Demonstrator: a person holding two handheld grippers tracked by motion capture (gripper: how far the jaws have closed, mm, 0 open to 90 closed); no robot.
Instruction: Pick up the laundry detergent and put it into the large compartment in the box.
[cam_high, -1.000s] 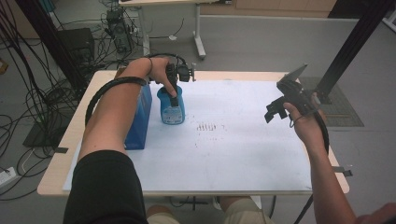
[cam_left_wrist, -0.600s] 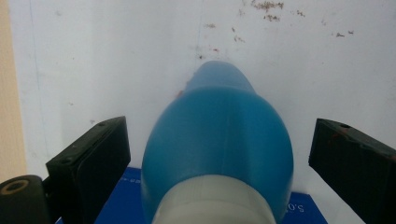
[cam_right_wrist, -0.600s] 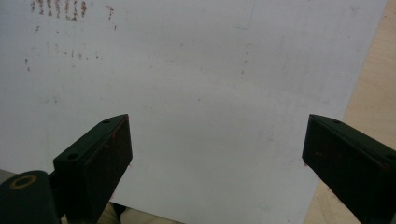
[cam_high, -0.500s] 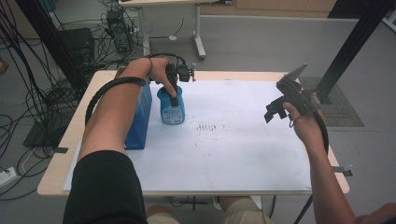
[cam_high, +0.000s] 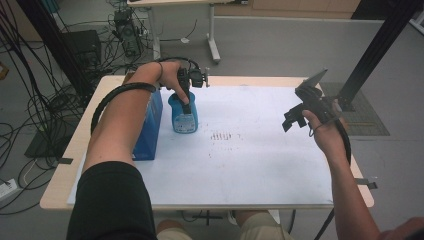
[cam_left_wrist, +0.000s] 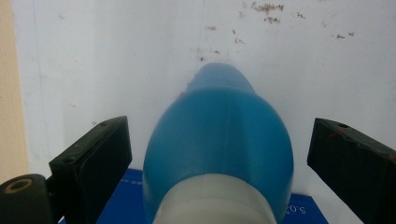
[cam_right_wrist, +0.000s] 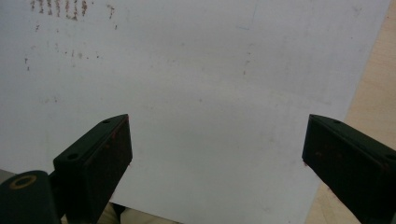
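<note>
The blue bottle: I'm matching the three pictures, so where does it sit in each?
High view: blue bottle left of centre, under the left gripper.
Left gripper view: bottom centre, between open jaws.
Right gripper view: not in it.
Shared landmark: brown marks on the white sheet.

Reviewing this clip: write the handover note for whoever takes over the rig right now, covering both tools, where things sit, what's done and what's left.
Left tool: open, jaws straddling the translucent blue plastic bottle from above, not touching it.
Right tool: open, holding nothing, raised over the right side of the white sheet.
The bottle stands upright on the sheet's back-left part, beside the blue rectangular box at the left edge. Small brown marks dot the sheet's middle.
Done: left tool lined up on the bottle.
Left: probably close on the bottle and lift; its use is unclear.
</note>
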